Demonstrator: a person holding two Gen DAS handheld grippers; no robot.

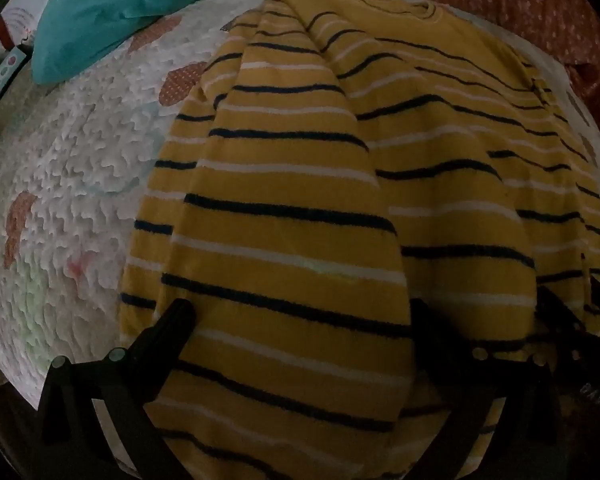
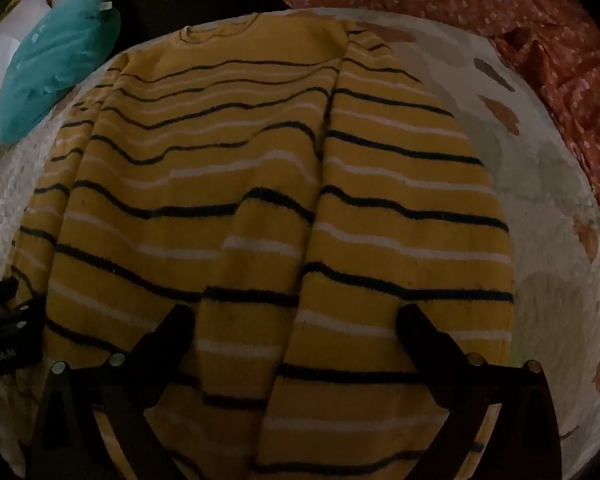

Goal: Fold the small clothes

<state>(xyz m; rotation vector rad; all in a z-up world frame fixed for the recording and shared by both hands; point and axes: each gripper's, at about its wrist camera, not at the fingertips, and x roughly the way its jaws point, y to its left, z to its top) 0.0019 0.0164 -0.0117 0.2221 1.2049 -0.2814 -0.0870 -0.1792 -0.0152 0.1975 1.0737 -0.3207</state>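
On grippers, lettering (perhaps) unreadable.

The yellow striped sweater (image 1: pixel 284 216) looks like a soft, fuzzy knit, matt all over, with dark and white stripes that have a slightly furry edge to them. It's lying on a white quilt (image 1: pixel 84 168) that's properly bumpy and puckered, matt cloth with a few flat orange patches, while the teal cloth (image 1: pixel 112 8) at the quilt's far left corner looks smoother and the rust-red floral fabric (image 2: pixel 540 40) off its far right edge is thin, crinkled cotton-looking stuff. Both the left gripper (image 1: pixel 300 312) and right gripper (image 2: pixel 296 316) seem to be matt black plastic with small shiny metal screw heads.
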